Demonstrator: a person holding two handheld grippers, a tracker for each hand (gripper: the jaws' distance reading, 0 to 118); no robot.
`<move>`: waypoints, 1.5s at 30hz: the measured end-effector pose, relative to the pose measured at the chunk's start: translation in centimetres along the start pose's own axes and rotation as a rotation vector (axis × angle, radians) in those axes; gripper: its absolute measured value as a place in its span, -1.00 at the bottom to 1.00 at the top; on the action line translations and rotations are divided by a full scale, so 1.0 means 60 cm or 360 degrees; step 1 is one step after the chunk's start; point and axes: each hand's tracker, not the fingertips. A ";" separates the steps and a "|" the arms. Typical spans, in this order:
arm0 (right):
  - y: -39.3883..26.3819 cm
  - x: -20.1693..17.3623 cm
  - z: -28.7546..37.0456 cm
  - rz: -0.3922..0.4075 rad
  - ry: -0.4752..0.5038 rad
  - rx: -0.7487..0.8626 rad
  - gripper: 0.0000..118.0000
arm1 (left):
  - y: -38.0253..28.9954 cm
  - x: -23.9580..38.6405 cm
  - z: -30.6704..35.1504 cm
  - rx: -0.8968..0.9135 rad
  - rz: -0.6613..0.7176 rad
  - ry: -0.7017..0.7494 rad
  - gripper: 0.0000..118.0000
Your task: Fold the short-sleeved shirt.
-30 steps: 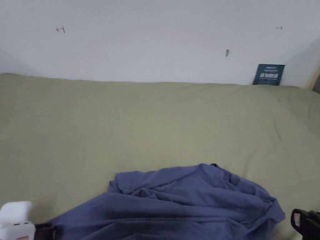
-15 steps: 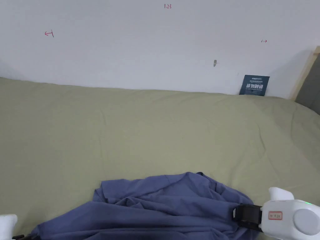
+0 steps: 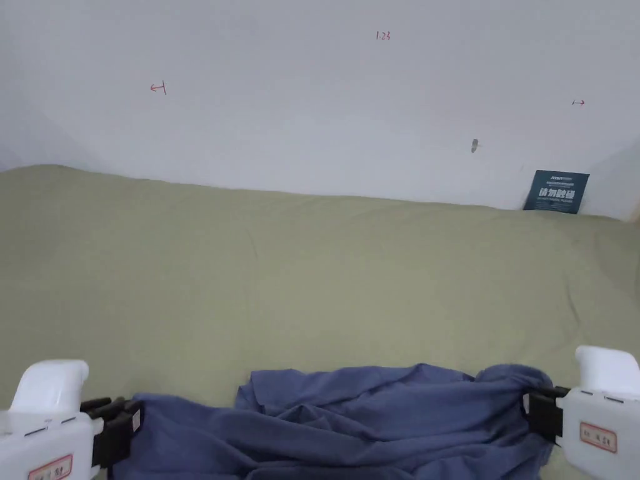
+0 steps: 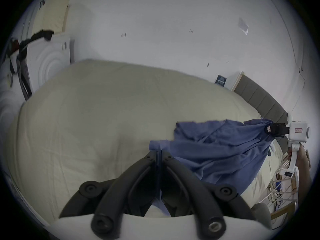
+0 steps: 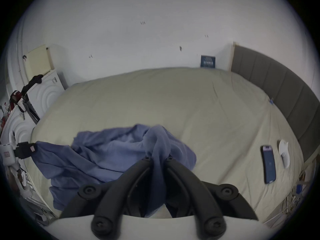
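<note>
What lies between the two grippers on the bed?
The crumpled blue shirt spans from left gripper to right gripper, seen in the head view.

Olive-sheeted bed (image 3: 300, 269) bears blue shirt (image 3: 350, 419), phone (image 5: 268, 164).

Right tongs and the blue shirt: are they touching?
Touching. In the right gripper view, the right tongs are shut on a bunch of the shirt.

Right gripper (image 5: 158, 159): jaws closed on a bunched fold of the blue shirt (image 5: 110, 150). Shirt spreads crumpled over the beige bed sheet (image 5: 190, 108). At far left, the left gripper (image 5: 32, 148) pinches the shirt's other end. A phone (image 5: 268, 164) and a white object (image 5: 284, 154) lie side by side near the grey headboard (image 5: 285, 91).
</note>
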 end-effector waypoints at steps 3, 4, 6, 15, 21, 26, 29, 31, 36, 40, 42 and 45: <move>0.047 -0.020 0.020 0.0041 0.0033 0.0067 -0.86 | 0.051 0.018 0.024 0.0070 -0.0029 -0.0060 -0.93; 0.064 -0.028 0.025 0.0055 0.0046 0.0094 -0.86 | 0.070 0.024 0.033 0.0116 -0.0050 -0.0074 -0.93; 0.097 -0.043 0.036 0.0082 0.0060 0.0144 -0.86 | 0.106 0.034 0.044 0.0189 -0.0084 -0.0077 -0.93; 0.258 -0.105 0.109 0.0208 0.0093 0.0458 -0.86 | 0.253 0.066 0.104 0.0410 -0.0183 -0.0086 -0.93; 0.367 -0.141 0.148 0.0287 0.0076 0.0584 -0.86 | 0.364 0.084 0.132 0.0532 -0.0234 -0.0095 -0.93; 0.438 -0.162 0.157 0.0313 0.0043 0.0644 -0.86 | 0.438 0.095 0.143 0.0598 -0.0267 -0.0081 -0.93; 0.463 -0.172 0.151 0.0324 0.0043 0.0648 -0.86 | 0.468 0.095 0.136 0.0605 -0.0284 -0.0069 -0.93; 0.474 -0.175 0.140 0.0321 0.0045 0.0640 -0.86 | 0.485 0.091 0.126 0.0613 -0.0284 -0.0061 -0.93; 0.496 -0.183 0.102 0.0325 0.0045 0.0616 -0.86 | 0.520 0.077 0.096 0.0598 -0.0259 -0.0039 -0.93; 0.516 -0.183 0.059 0.0295 0.0052 0.0600 -0.86 | 0.540 0.060 0.061 0.0593 -0.0221 -0.0018 -0.93; 0.526 -0.183 0.036 0.0299 0.0041 0.0604 -0.86 | 0.542 0.057 0.051 0.0606 -0.0208 -0.0004 -0.93; 0.547 -0.181 0.003 0.0297 0.0014 0.0591 -0.86 | 0.565 0.046 0.025 0.0603 -0.0208 0.0027 -0.93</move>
